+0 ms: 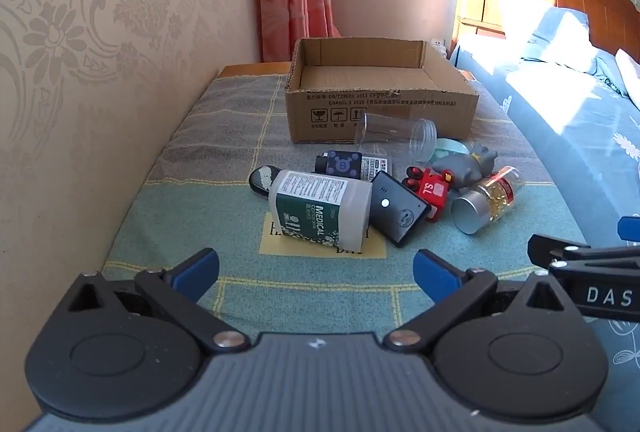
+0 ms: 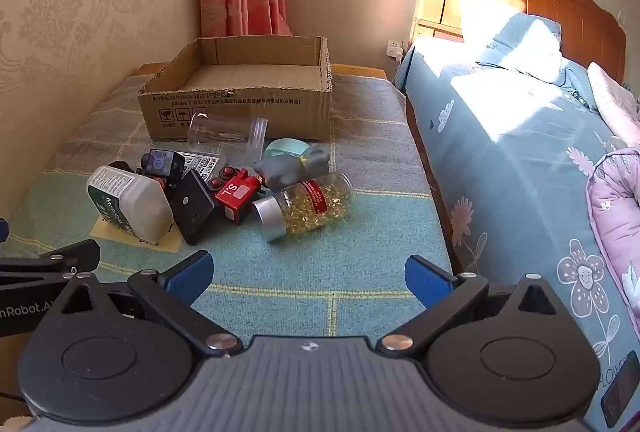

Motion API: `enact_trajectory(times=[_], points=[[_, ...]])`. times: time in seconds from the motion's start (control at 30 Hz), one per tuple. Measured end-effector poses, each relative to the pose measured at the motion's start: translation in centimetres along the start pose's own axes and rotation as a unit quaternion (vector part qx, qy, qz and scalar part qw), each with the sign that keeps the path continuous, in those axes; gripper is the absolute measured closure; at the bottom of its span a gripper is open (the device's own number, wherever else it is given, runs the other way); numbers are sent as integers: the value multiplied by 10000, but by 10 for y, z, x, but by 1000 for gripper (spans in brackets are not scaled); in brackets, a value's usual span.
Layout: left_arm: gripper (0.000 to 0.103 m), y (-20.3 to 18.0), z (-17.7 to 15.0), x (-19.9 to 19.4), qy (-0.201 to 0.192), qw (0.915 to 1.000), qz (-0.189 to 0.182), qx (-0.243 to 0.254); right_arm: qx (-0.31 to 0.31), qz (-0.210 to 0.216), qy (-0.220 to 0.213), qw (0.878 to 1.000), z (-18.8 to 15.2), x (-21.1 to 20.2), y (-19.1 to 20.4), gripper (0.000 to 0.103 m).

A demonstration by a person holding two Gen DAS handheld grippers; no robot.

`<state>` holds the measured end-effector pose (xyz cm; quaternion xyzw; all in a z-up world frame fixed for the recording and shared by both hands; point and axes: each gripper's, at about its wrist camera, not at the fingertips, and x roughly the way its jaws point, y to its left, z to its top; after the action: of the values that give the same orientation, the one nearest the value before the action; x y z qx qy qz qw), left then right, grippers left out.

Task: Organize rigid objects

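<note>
Since the cardboard box [image 1: 380, 92] upper centre sits empty, we've sorted 0; the pile [image 1: 360, 200] remains mid-frame, left gripper [image 1: 316, 268] and right gripper [image 2: 308, 272] both wide open, holding nothing.

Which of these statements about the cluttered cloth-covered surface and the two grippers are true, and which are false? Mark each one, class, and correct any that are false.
1. The cardboard box already holds several items. False: its inside looks bare; the items lie in front of it.
2. The left gripper is open and holds nothing. True.
3. The capsule bottle with the silver cap stands upright. False: it lies on its side.
4. The clear plastic jar lies on its side close to the box's front wall. True.
5. The right gripper is shut on the red toy. False: it is open, short of the pile.
</note>
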<state>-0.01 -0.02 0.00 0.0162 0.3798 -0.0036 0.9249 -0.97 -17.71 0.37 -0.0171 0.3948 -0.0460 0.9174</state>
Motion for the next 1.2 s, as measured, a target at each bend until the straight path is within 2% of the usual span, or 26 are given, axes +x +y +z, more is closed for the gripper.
enact_trajectory(times=[0.17, 0.33, 1.2], points=[[1, -4, -7, -6, -200, 9998, 19, 15, -55, -49, 35, 10000, 1, -1, 0, 0], [1, -1, -1, -2, -25, 10000, -72, -17, -63, -67, 20, 10000, 2, -1, 1, 0], [1, 0, 2, -4, -100, 9999, -46, 10, -50, -67, -19, 10000, 2, -3, 0, 0]])
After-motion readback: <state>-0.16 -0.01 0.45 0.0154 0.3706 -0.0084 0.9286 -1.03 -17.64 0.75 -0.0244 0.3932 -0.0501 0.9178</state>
